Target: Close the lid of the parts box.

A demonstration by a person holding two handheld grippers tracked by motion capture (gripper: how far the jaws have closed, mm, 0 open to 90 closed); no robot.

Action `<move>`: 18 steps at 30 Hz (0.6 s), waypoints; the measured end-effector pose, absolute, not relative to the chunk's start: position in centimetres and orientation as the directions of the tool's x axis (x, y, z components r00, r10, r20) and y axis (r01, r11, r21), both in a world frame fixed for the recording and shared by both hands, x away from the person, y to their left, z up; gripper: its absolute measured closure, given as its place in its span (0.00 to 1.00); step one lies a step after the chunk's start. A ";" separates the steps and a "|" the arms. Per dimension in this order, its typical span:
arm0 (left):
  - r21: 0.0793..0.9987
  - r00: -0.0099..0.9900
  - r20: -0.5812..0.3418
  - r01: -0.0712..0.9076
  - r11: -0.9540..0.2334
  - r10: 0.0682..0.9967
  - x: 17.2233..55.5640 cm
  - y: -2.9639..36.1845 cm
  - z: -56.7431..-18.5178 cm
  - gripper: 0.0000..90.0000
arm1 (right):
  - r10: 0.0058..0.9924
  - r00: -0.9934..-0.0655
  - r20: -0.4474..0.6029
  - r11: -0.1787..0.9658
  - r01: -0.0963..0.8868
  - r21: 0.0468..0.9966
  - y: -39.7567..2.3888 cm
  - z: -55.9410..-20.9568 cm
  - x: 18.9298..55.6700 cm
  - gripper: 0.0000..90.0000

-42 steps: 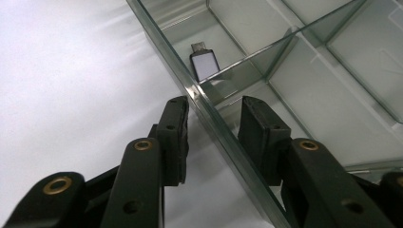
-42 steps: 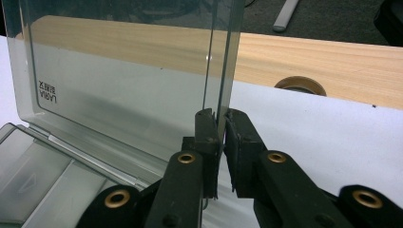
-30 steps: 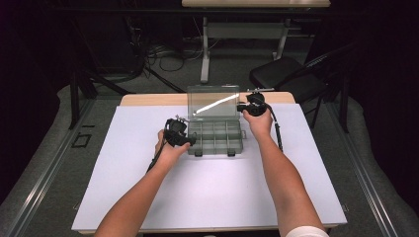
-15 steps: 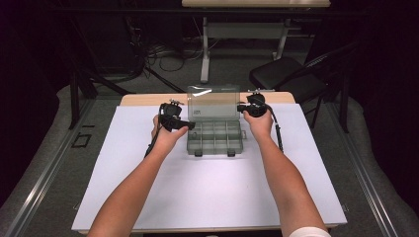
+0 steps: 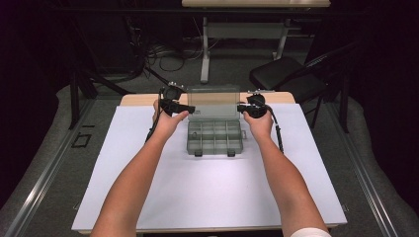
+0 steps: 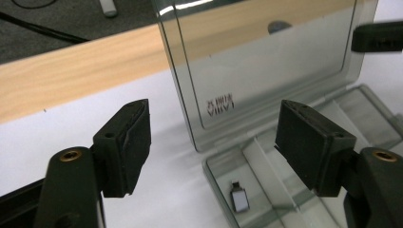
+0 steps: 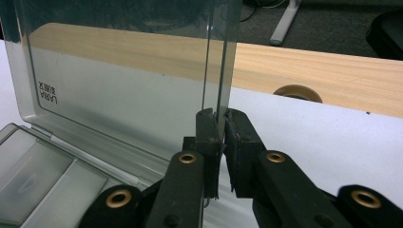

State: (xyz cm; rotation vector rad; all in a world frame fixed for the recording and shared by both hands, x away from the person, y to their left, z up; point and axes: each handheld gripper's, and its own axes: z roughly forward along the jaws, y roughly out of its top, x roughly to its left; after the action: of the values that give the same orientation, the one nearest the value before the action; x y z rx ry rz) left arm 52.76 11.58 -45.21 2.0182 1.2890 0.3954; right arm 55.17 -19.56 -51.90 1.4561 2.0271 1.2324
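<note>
A clear grey compartment box [image 5: 215, 136] lies open on the white sheet, its lid [image 5: 213, 101] standing upright at the back. My right gripper [image 5: 243, 108] is shut on the lid's right edge [image 7: 219, 85], with the pads [image 7: 207, 137] pressing from both sides. My left gripper [image 5: 186, 107] hovers at the lid's left edge. Its jaws have just been opening and stand wide apart [image 6: 214, 142]. The lid's corner [image 6: 190, 123] shows in the gap beyond the pads, untouched. A small silvery piece [image 6: 239, 199] lies in a near compartment.
The white sheet [image 5: 148, 187] covers most of the wooden table, whose bare strip [image 5: 138, 100] runs along the back with a round hole [image 7: 297, 92]. Beyond the table stand a dark chair [image 5: 281, 74], another table's leg [image 5: 204, 49] and floor cables.
My left hand has risen from the box's front left corner to the lid's left edge. The lid has swung from a backward tilt to upright. The right hand has stayed put.
</note>
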 end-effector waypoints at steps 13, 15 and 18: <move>0.698 0.440 -0.102 0.671 -0.251 0.892 54.3 11.8 -43.9 0.28 | 0.897 -0.407 0.174 0.100 0.569 0.816 -19.4 -51.9 54.9 0.94; 0.697 0.438 -0.101 0.672 -0.250 0.893 54.4 11.9 -43.8 0.28 | 0.897 -0.406 0.173 0.099 0.566 0.818 -19.4 -51.9 54.9 0.95; 0.701 0.434 -0.103 0.670 -0.245 0.895 54.6 12.1 -43.3 0.28 | 0.898 -0.405 0.171 0.098 0.564 0.820 -19.4 -51.8 54.8 0.95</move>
State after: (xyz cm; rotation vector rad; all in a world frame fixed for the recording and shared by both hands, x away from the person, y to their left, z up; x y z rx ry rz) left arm 54.60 12.08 -43.33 2.0024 1.3143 0.4189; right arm 54.77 -19.36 -51.81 1.4334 2.0101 1.2246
